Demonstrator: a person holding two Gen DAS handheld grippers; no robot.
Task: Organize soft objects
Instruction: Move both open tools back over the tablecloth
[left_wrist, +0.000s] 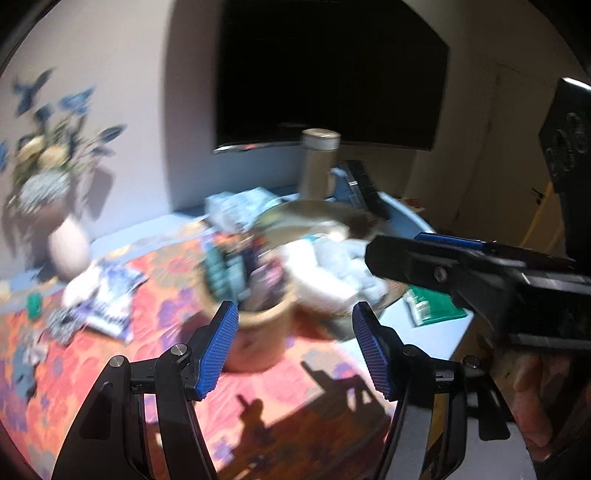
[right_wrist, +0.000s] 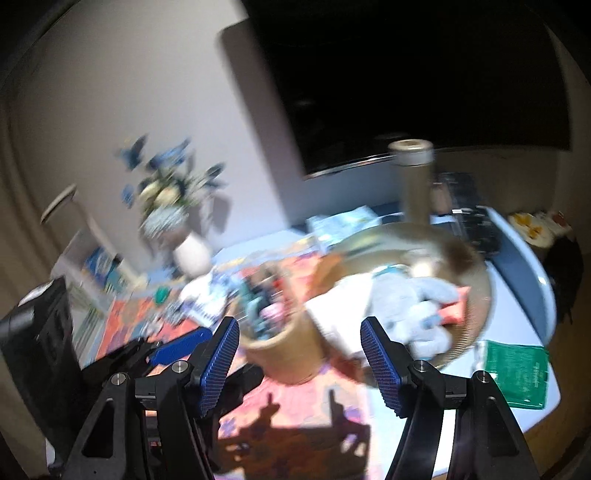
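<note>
1. Left gripper (left_wrist: 293, 350): I carry it above the patterned cloth (left_wrist: 155, 295), jaws parted and empty, blue pads facing each other across clear air. Nothing is between them; I judge it is kept spread so it can take a soft piece on arrival.

2. Right gripper (right_wrist: 297, 363): same condition, released, nothing held. In the left wrist view its black body crosses in from the right, so both tools sit near each other in front of the containers.

3. Small tan basket (left_wrist: 258, 328): stands on the cloth just beyond both pairs of fingers, packed with upright dark and teal items too blurred to name. Packing them on end likely keeps them sorted and compact.

4. Wide shallow basket (right_wrist: 476, 314): touching or just beside the small one, on its right. It holds the pale soft objects (right_wrist: 421, 306), white and grey-blue, heaped loosely with an orange piece beside them; this appears to be the task's collecting place.

5. Loose printed packets (left_wrist: 107, 299): lying flat on the cloth to the left, well apart from the baskets, probably still unsorted.

6. Green packet (right_wrist: 517, 373): flat on the bare tabletop, right of the wide basket.

7. Vase of flowers (left_wrist: 66, 243), tall cylinder (left_wrist: 319, 162), dark screen (left_wrist: 332, 74): set at the back against the wall, out of the working area.
</note>
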